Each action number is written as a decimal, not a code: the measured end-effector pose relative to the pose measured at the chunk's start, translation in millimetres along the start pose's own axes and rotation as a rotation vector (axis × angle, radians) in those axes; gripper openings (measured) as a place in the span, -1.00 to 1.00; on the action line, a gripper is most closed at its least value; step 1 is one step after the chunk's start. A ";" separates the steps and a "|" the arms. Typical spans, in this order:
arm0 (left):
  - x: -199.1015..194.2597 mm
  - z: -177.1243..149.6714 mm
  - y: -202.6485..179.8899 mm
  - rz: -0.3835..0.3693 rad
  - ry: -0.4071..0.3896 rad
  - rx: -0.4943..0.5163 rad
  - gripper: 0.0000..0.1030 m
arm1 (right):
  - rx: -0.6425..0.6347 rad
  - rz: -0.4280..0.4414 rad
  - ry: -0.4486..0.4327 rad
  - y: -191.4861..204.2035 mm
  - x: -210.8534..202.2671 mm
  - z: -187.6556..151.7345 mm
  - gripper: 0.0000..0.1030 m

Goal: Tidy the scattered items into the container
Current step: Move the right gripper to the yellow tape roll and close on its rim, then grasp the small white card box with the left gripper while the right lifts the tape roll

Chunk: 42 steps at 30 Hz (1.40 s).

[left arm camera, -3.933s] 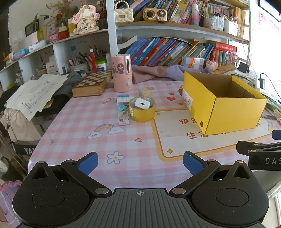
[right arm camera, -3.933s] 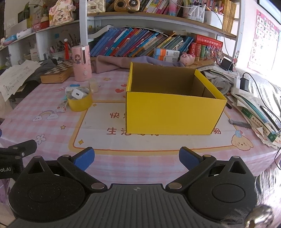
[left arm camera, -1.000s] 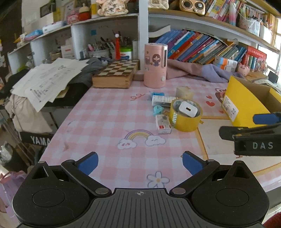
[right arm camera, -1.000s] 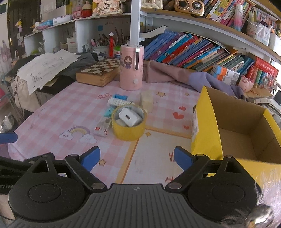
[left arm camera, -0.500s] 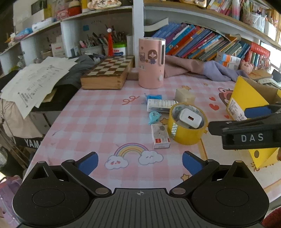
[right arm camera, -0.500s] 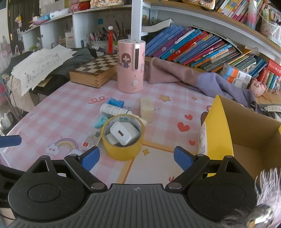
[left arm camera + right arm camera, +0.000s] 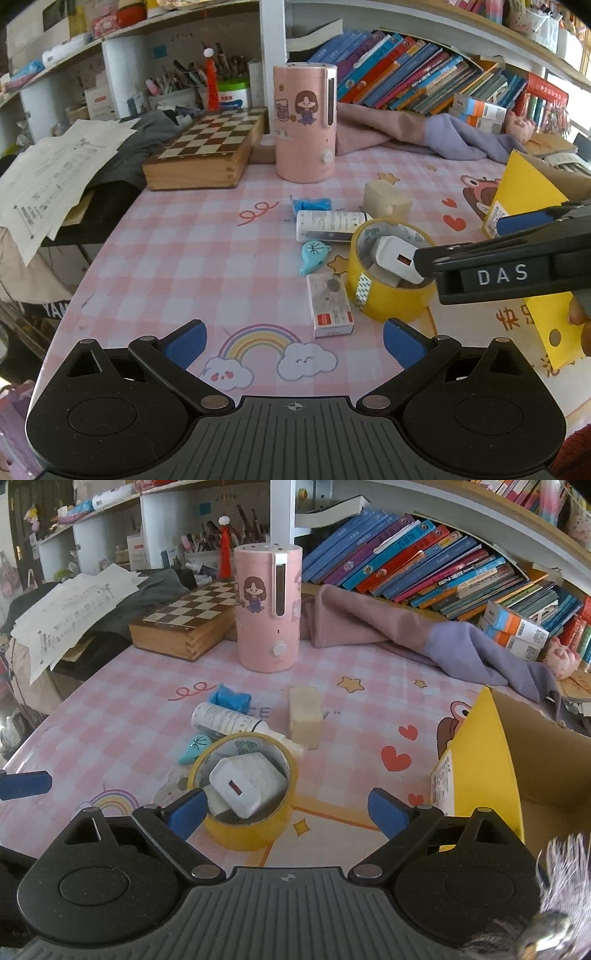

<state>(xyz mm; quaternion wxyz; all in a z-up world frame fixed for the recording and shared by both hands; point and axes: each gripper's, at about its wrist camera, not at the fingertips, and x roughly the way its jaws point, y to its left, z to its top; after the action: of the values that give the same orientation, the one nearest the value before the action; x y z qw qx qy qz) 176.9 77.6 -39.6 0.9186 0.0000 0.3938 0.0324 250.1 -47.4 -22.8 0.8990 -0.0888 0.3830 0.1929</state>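
The left tool (image 7: 293, 338) has its blue-tipped fingers spread wide apart with nothing between them, hovering above the rainbow print on the pink checked desk (image 7: 192, 251). The right tool (image 7: 286, 808) has its jaws opening; the near part of the yellow roll of packing tape (image 7: 245, 797) sits between them, and the left fingertip looks to be just beside the roll's wall, though contact cannot be told.

In the right wrist view, the tape roll lies flat at 6 o'clock of the desk, and a white cube-shaped plug charger (image 7: 247, 784) rests tilted inside its ring. At 11 o'clock of the roll lie a white cylindrical tube with printed text (image 7: 227, 718) and a crumpled blue wrapper (image 7: 231, 698); at 10 o'clock, touching the roll, is a small turquoise fish-shaped piece (image 7: 194, 747). A cream rectangular block (image 7: 304, 716) stands at 1 o'clock, near the roll. A small white and red flat carton (image 7: 330, 304) lies at 8 o'clock of the roll in the left wrist view.

The yellow open cardboard box (image 7: 476, 771) stands at 3 o'clock, apart from the scattered things, with bare brown cardboard inside.

Farther back at 12 o'clock stand a pink cylindrical humidifier with a girl sticker (image 7: 267, 609) and, at 10 o'clock, a wooden chessboard case (image 7: 184, 622)
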 end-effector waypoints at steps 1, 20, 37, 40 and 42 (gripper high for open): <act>2.0 1.1 -0.5 -0.002 0.001 0.004 0.98 | 0.001 0.000 0.003 -0.6 2.5 1.1 0.84; 31.4 8.1 -4.8 -0.031 0.046 0.057 0.86 | -0.053 0.106 0.067 14.3 43.2 15.6 0.84; 55.7 15.7 -15.7 -0.008 0.083 0.091 0.42 | -0.008 0.086 0.105 -5.6 52.2 13.8 0.61; 62.2 16.2 -17.6 -0.003 0.088 0.102 0.30 | -0.012 0.092 0.105 -6.9 51.7 13.3 0.62; 65.6 16.4 -19.1 -0.002 0.088 0.109 0.24 | -0.010 0.096 0.107 -7.9 52.4 13.4 0.62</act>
<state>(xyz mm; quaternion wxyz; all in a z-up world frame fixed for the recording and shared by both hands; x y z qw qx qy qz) 235.1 62.8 -76.2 0.8991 0.0483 0.4349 0.0099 295.3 -35.9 -51.3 0.8665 -0.0851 0.4333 0.2327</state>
